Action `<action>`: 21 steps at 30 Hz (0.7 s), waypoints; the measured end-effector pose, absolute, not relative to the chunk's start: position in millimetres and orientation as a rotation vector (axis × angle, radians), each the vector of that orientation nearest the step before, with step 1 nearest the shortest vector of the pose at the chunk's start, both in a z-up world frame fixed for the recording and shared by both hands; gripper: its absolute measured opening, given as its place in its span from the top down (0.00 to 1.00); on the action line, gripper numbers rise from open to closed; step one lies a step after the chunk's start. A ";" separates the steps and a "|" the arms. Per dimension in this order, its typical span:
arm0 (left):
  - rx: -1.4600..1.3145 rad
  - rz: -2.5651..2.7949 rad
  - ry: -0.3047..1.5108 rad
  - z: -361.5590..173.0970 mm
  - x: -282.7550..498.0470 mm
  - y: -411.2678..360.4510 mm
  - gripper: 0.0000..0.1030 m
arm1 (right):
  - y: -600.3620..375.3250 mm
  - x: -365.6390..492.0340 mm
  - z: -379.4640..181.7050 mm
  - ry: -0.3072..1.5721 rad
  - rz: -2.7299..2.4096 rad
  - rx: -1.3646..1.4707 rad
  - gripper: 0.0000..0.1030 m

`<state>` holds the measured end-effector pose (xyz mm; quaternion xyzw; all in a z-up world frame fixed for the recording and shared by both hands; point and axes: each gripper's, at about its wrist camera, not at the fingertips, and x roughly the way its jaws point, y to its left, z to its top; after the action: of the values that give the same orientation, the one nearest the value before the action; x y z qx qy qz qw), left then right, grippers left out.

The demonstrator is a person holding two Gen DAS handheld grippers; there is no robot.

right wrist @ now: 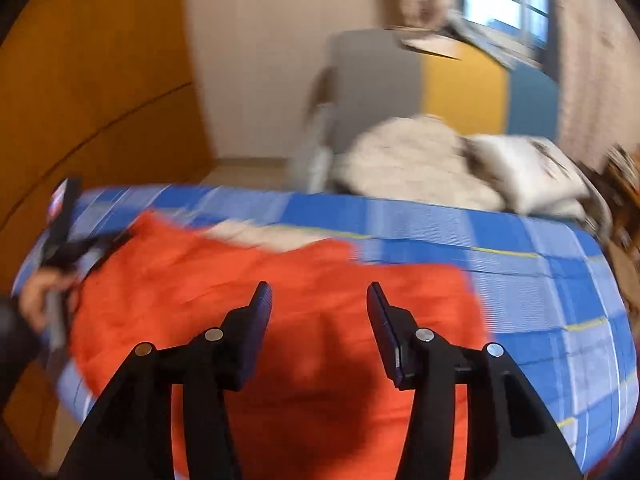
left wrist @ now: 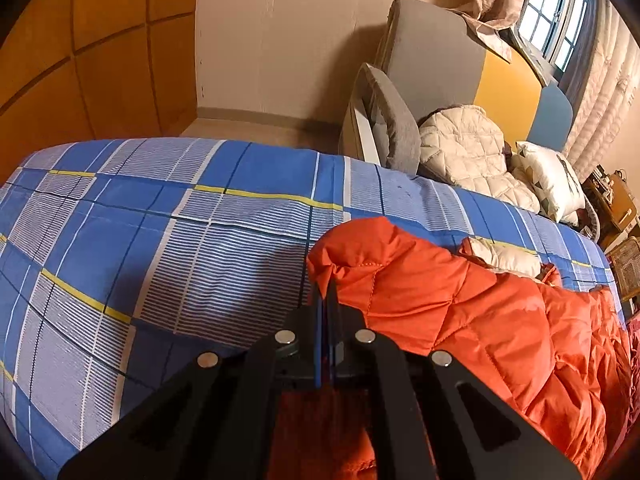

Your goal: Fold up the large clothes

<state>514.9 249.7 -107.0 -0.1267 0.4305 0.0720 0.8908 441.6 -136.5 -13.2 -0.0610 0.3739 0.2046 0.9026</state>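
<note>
An orange quilted down jacket (left wrist: 472, 312) with a cream lining lies on the blue plaid bed sheet (left wrist: 160, 232). My left gripper (left wrist: 327, 292) is shut on an edge fold of the jacket and holds it slightly raised. In the blurred right wrist view the jacket (right wrist: 280, 280) spreads across the bed below my right gripper (right wrist: 319, 294), which is open and empty above the cloth. The left gripper (right wrist: 64, 240) and the hand holding it show at the jacket's left edge.
A cream quilted jacket (left wrist: 468, 156) and a patterned pillow (left wrist: 552, 180) lie on a grey armchair (left wrist: 424, 64) beyond the bed. An orange wooden wardrobe (left wrist: 80, 40) stands at the left. A window with curtains (left wrist: 560, 12) is at the upper right.
</note>
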 end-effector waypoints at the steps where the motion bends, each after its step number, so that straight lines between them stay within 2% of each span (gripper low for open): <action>1: -0.259 0.155 0.890 -106.0 513.3 249.3 0.98 | -125.8 438.0 -18.5 0.787 0.450 -0.132 0.52; 8: -0.225 0.174 0.828 -93.6 499.0 245.2 0.98 | -85.4 464.3 -73.3 0.902 0.338 -0.253 0.52; 21: -0.171 0.163 0.728 -71.2 480.3 236.7 0.98 | -77.5 515.1 -112.3 0.962 0.232 -0.293 0.52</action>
<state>480.3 236.7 -71.2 -0.0832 0.3554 0.0794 0.9276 515.1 -77.5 -112.3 -0.1402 0.4600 0.1109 0.8698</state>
